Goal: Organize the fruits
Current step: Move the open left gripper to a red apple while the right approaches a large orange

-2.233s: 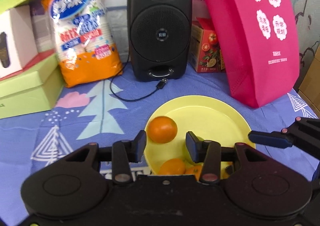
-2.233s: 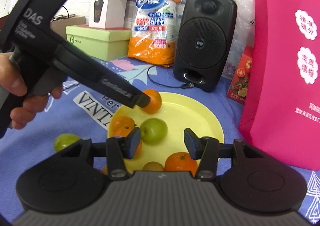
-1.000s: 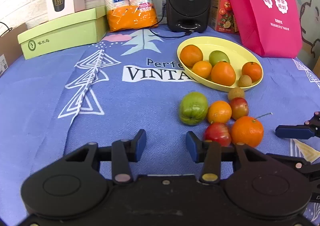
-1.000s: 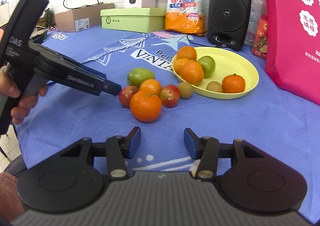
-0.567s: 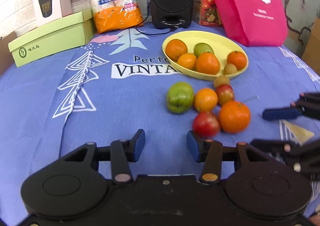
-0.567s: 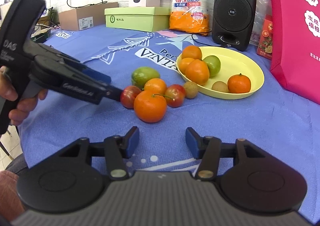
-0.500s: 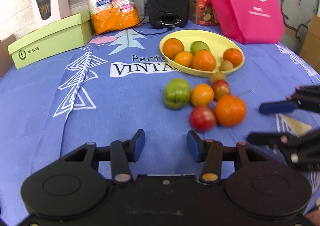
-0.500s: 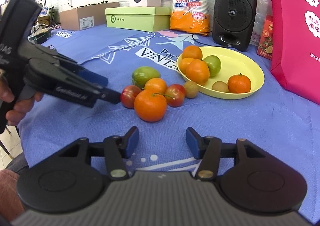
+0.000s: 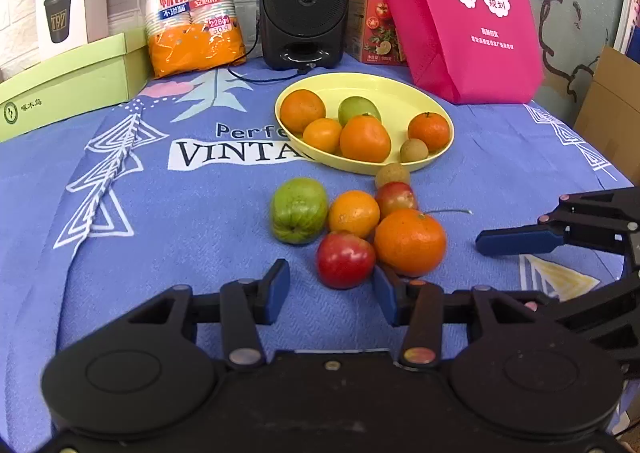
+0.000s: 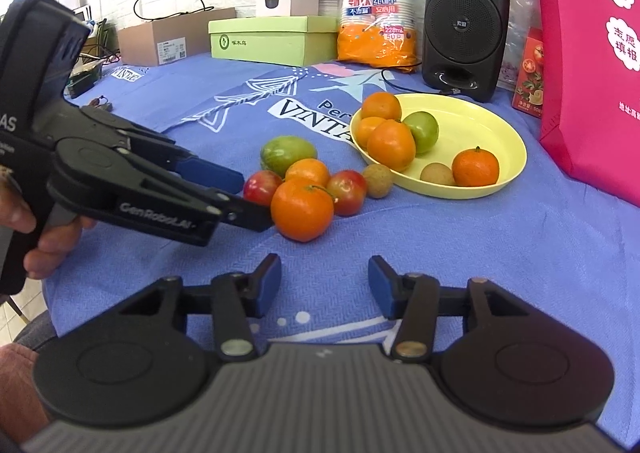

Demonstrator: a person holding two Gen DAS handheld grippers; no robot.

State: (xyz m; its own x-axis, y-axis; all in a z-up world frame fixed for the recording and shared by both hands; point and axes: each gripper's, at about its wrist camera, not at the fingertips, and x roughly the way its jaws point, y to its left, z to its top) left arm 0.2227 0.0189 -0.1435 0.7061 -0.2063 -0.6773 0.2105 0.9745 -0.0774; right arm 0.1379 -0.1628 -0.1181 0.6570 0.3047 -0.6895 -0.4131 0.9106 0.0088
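Note:
A yellow plate (image 9: 400,87) (image 10: 500,125) holds several oranges, a green fruit and a small brown fruit. In front of it on the blue cloth lie a green fruit (image 9: 298,211), a red apple (image 9: 345,260), a large orange (image 9: 410,241) (image 10: 302,209), a smaller orange, another red apple and a small brown fruit. My left gripper (image 9: 330,291) is open, its fingers just short of the front red apple (image 10: 262,187). My right gripper (image 10: 324,285) is open and empty, a little before the large orange.
At the back stand a black speaker (image 9: 304,1), an orange bag of paper cups (image 9: 192,9), green and white boxes (image 9: 68,81), a tomato carton and a pink bag (image 9: 468,13). A cardboard box (image 10: 176,37) sits far left. The cloth's edge is near me.
Both grippers pulled back from the plate, leaving an orange in it. Then my left gripper moved forward to the loose fruit pile; the front red apple now sits just ahead of its open fingers.

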